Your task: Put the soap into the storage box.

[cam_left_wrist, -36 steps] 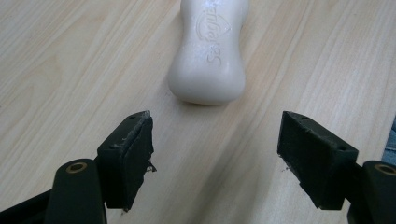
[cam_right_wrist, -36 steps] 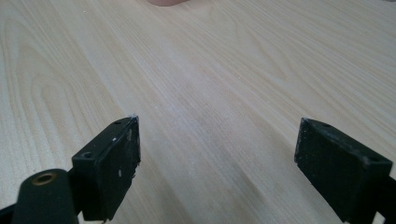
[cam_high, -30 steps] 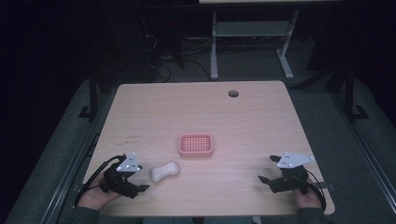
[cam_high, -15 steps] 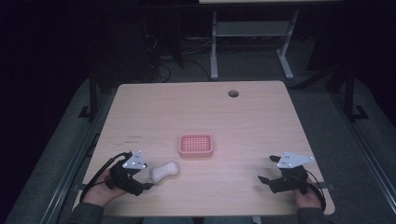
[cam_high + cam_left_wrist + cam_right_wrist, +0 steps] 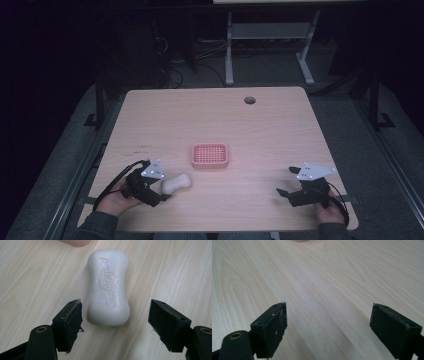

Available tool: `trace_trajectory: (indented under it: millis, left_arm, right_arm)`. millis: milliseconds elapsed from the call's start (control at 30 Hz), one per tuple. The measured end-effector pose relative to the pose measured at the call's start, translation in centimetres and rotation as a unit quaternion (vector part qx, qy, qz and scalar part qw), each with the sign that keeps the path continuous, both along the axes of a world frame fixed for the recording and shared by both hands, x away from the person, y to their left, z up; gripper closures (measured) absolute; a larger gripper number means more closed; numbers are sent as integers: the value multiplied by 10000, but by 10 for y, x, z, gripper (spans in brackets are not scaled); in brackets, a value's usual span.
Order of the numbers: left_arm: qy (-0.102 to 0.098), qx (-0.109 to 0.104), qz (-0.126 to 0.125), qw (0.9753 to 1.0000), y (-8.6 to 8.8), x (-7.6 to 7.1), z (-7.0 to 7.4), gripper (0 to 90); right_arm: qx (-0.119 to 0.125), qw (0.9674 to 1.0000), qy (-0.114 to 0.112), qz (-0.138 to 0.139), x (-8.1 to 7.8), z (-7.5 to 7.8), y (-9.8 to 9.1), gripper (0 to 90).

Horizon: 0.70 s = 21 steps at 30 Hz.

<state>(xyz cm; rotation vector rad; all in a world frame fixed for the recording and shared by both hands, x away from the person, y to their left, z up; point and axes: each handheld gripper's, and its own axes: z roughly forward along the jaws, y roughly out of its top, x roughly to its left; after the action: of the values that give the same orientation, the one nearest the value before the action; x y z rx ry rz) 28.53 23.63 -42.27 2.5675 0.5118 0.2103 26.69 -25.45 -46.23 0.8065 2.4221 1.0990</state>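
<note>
A white bar of soap (image 5: pixel 176 182) (image 5: pixel 108 287) lies flat on the wooden table (image 5: pixel 210 115), near its front left. My left gripper (image 5: pixel 161 193) (image 5: pixel 115 327) is open right at the soap, its near end just reaching in between the jaws without touching them. A pink slotted soap dish (image 5: pixel 210 155) sits at the table's middle, just beyond the soap. At the front right my right gripper (image 5: pixel 286 192) (image 5: pixel 328 330) stands open over bare wood with nothing between its jaws.
A round cable hole (image 5: pixel 249 100) is cut near the table's far edge. Beyond the table are a dark floor, cables and the legs of a white desk frame (image 5: pixel 230 45). Bare wood lies between the two grippers.
My left gripper has moved forward and right up to the soap, so the soap's near end now lies between its jaws. The right gripper has stayed put.
</note>
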Motion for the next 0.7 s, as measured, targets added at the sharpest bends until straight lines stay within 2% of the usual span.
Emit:
trace_trajectory:
  millis: [700]
  left_arm:
    - [173, 113, -63, 9998, -18, 14, -8, 300]
  right_arm:
    - [-7, 10000, 1, 9, -1, 0, 0, 136]
